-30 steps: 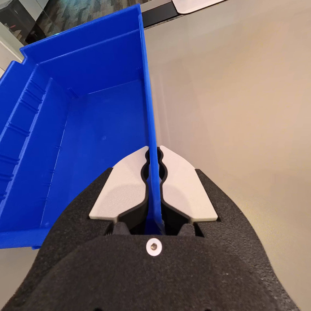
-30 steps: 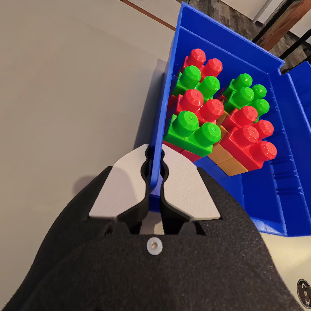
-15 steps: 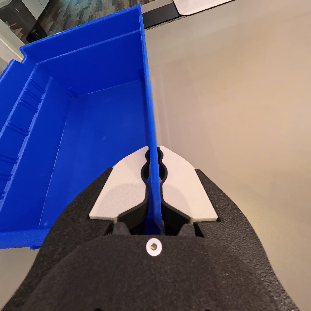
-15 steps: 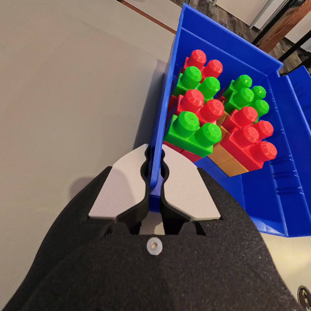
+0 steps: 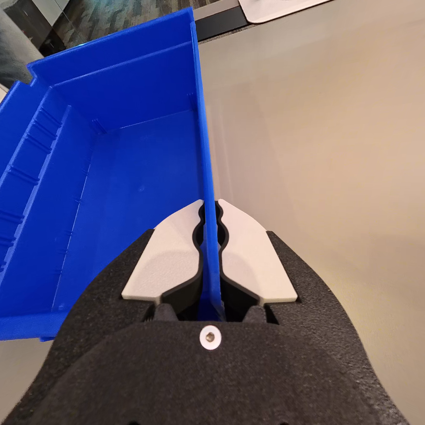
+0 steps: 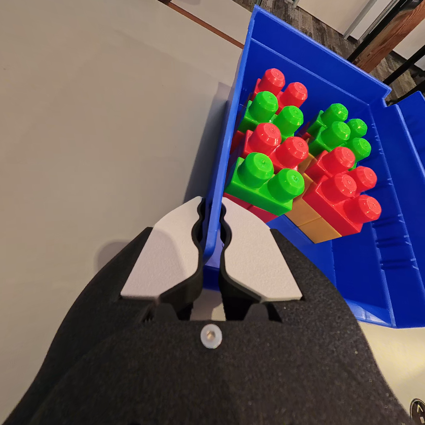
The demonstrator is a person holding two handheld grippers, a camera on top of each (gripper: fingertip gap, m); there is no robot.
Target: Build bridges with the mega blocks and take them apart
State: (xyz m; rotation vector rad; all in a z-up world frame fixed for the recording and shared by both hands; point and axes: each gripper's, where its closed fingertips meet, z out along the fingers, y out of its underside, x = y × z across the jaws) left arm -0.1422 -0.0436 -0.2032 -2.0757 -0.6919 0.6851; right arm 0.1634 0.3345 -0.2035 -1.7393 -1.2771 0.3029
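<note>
My left gripper (image 5: pixel 210 202) is shut on the right side wall of an empty blue bin (image 5: pixel 128 174), which fills the left of the left wrist view. My right gripper (image 6: pixel 211 202) is shut on the left side wall of a second blue bin (image 6: pixel 358 271). That bin holds red (image 6: pixel 340 202), green (image 6: pixel 264 184) and tan (image 6: pixel 310 218) mega blocks stacked together, studs up, to the right of my fingers. Neither gripper touches a block.
Both bins stand on a beige table (image 5: pixel 322 161). A white pad (image 5: pixel 276 9) lies at the table's far edge. Part of another blue bin (image 6: pixel 414 128) shows at the far right, and a small dark round item (image 6: pixel 417 409) at the bottom right corner. Carpet floor lies beyond.
The right view has shifted slightly, with the block bin a little further right in frame. Both grips are unchanged.
</note>
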